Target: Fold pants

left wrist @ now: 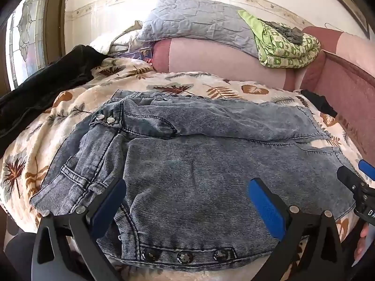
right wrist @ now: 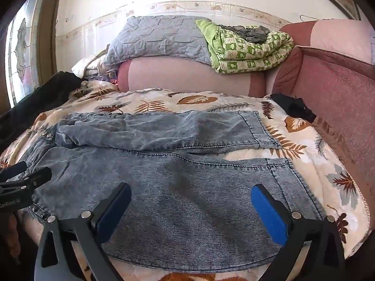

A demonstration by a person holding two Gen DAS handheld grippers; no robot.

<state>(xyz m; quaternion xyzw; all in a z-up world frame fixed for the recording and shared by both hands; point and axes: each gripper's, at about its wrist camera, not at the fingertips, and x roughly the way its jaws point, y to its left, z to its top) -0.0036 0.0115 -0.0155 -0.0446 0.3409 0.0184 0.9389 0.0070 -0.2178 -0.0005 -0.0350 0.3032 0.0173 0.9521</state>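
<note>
Light blue denim pants point(left wrist: 199, 164) lie spread flat on a leaf-patterned bedspread point(left wrist: 46, 140), waist to the left and both short legs to the right. My left gripper point(left wrist: 187, 196) is open and empty just above the near leg by the waist, with blue pads point(left wrist: 264, 206). My right gripper point(right wrist: 191, 205) is open and empty above the near leg toward its hem point(right wrist: 288, 180). Each gripper shows at the edge of the other's view: the right one point(left wrist: 361, 185) and the left one point(right wrist: 23, 182).
A black garment point(left wrist: 46, 89) lies at the far left of the bed. A pink sofa back point(right wrist: 187, 75) carries a grey quilt point(right wrist: 159, 37) and a green blanket point(right wrist: 248, 49). A dark cloth point(right wrist: 293, 107) lies at the right edge. A window point(left wrist: 25, 42) is at the left.
</note>
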